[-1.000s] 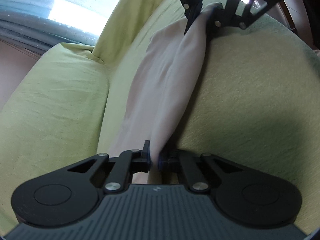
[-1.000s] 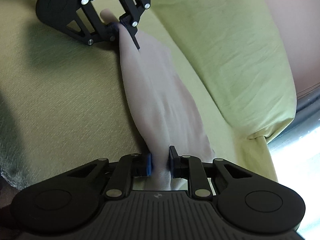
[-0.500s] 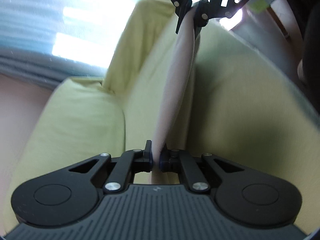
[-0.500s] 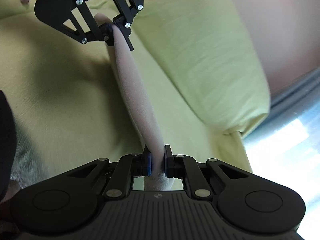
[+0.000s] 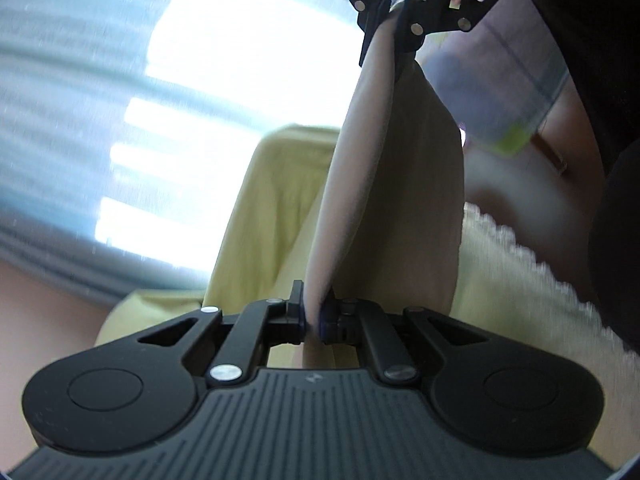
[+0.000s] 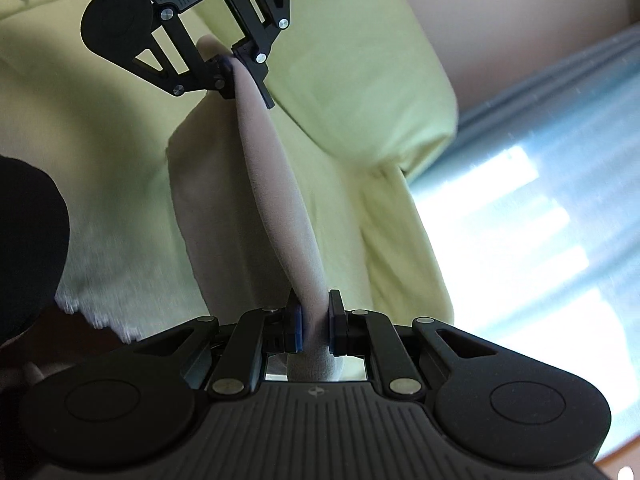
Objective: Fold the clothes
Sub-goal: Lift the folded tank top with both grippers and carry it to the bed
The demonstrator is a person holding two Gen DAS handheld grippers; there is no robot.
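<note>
1. A yellow-green fabric sofa [image 6: 352,60] fills the background, with a plump armrest cushion and a cover that hangs in soft creases; its weave looks fine and matte.
2. A cream throw with a scalloped fringe edge [image 5: 532,272] lies over the seat front, near a dark-clothed part of the person [image 6: 28,232] at the frame edge.
3. Behind the sofa, grey-blue ribbed curtains [image 5: 60,80] hang before a bright window, and a plain pinkish wall [image 6: 500,12] rises beside them.
4. The pale beige soft cloth garment [image 6: 276,200] is stretched in the air between the two tools, above the sofa; a broad panel of it hangs down beside the taut rolled edge.
5. The left black plastic two-finger gripper [image 5: 314,320] has its fingers pinched narrow on one end of the garment, blue pads pressed to the cloth.
6. The right black plastic two-finger gripper [image 6: 314,328] is likewise clamped on the other end, with cloth bunched behind its fingers.
7. In each wrist view the other gripper shows at the top, closed on the far end.
8. Compared with a second ago, the garment has left the seat cushion, where it lay slack, and is now lifted clear; both cameras have tilted up, so window and curtains take far more of the view.
</note>
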